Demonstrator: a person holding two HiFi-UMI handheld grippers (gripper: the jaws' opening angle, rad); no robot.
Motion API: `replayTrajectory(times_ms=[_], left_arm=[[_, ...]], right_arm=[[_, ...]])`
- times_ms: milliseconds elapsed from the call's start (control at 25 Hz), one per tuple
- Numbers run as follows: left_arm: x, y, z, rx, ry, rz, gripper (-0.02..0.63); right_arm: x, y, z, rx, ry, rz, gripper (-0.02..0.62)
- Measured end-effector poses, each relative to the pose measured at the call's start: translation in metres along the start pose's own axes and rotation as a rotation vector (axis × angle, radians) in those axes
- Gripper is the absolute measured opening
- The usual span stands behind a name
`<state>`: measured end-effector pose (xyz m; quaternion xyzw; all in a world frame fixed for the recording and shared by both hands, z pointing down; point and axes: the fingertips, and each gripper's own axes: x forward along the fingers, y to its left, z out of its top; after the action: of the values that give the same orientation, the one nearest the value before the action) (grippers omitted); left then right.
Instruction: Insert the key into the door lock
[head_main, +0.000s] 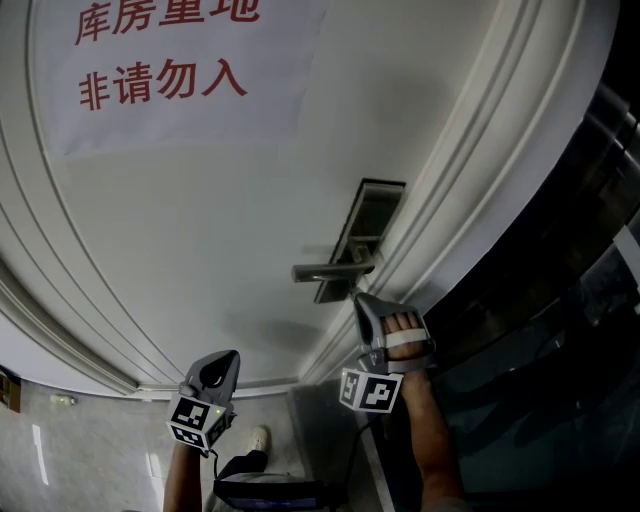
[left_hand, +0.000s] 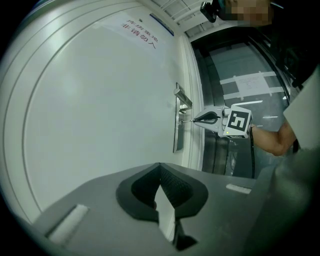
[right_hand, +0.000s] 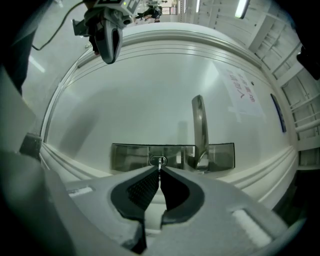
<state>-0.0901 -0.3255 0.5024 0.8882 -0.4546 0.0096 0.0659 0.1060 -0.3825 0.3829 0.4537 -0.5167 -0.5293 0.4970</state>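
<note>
A white door (head_main: 200, 220) carries a dark metal lock plate (right_hand: 130, 156) with a lever handle (right_hand: 199, 125). My right gripper (right_hand: 160, 169) points level at the plate and is shut on a small silver key (right_hand: 159, 163). The key's tip sits at the round keyhole (right_hand: 158, 160). In the left gripper view the key (left_hand: 186, 120) bridges the right gripper (left_hand: 196, 119) and the lock plate (left_hand: 177, 130). From the head camera the right gripper (head_main: 361, 302) is just below the handle (head_main: 325, 271). My left gripper (left_hand: 160, 167) hangs apart to the left, shut and empty, facing the door.
A paper sign with red print (head_main: 160, 60) is stuck on the door above. Raised mouldings (head_main: 470, 170) frame the door panel. Dark glass panels (head_main: 560, 330) stand to the right of the door frame. A grey tiled floor (head_main: 80, 450) shows below.
</note>
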Motion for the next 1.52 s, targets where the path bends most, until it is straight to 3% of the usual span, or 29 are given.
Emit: replayTrajectory(times_ms=[520,1520], left_arm=[[-0.005,0.015,0.001,-0.018,-0.012,0.032,0.002],[0.003,0.019,0.0,-0.022,-0.011,0.018,0.002]], right_arm=[[0.014,0.0,0.004,-0.017,0.014,0.015,0.011],[0.028,0.0,0.004,-0.017,0.023,0.033,0.012]])
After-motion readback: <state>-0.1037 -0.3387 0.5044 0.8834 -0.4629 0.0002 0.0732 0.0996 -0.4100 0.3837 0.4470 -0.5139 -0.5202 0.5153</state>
